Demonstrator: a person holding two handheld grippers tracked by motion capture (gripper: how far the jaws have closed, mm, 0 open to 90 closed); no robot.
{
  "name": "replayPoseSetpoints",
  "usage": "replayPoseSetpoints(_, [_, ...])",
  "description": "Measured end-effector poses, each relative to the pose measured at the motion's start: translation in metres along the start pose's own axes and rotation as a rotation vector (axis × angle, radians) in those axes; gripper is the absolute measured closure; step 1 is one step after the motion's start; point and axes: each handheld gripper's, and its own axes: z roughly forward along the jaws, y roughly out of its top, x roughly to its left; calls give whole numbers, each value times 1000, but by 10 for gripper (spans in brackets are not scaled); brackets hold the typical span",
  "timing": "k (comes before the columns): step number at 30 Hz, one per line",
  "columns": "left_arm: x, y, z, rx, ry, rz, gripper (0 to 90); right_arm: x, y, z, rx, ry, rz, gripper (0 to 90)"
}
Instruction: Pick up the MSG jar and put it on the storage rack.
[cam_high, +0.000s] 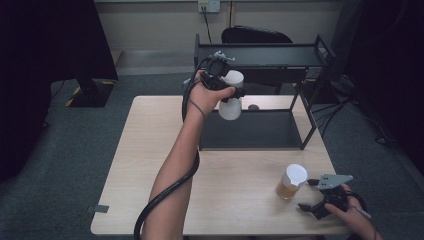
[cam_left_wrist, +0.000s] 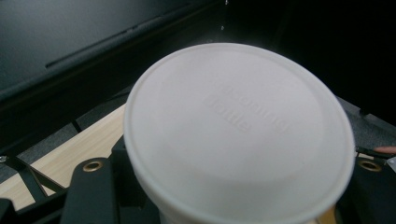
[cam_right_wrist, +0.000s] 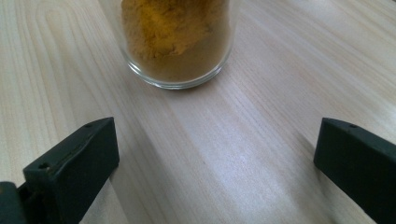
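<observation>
My left gripper (cam_high: 231, 91) is raised in front of the black rack and is shut on a white-lidded jar (cam_high: 230, 109), held tilted above the rack's lower shelf. In the left gripper view the jar's round white lid (cam_left_wrist: 238, 135) sits close to the camera, with the black jaws pressed against its sides. A second jar (cam_high: 291, 181), glass with a white lid and yellow-brown powder (cam_right_wrist: 177, 42) inside, stands upright at the table's front right. My right gripper (cam_high: 312, 197) rests just right of it and short of touching, open, its jaws wide apart over bare wood (cam_right_wrist: 215, 158).
A black two-level rack (cam_high: 260, 55) stands at the back of the light wooden table (cam_high: 150, 150); its lower shelf (cam_high: 250, 131) holds a small round object (cam_high: 253, 107) at the rear. A dark chair (cam_high: 255, 35) is behind the rack. Grey carpet surrounds the table.
</observation>
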Motion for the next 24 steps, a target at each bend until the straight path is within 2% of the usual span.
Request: replayPoseSetpoints(24, [1,45,-16,-13,-12,17,338,0,0,0,1,0,0,0])
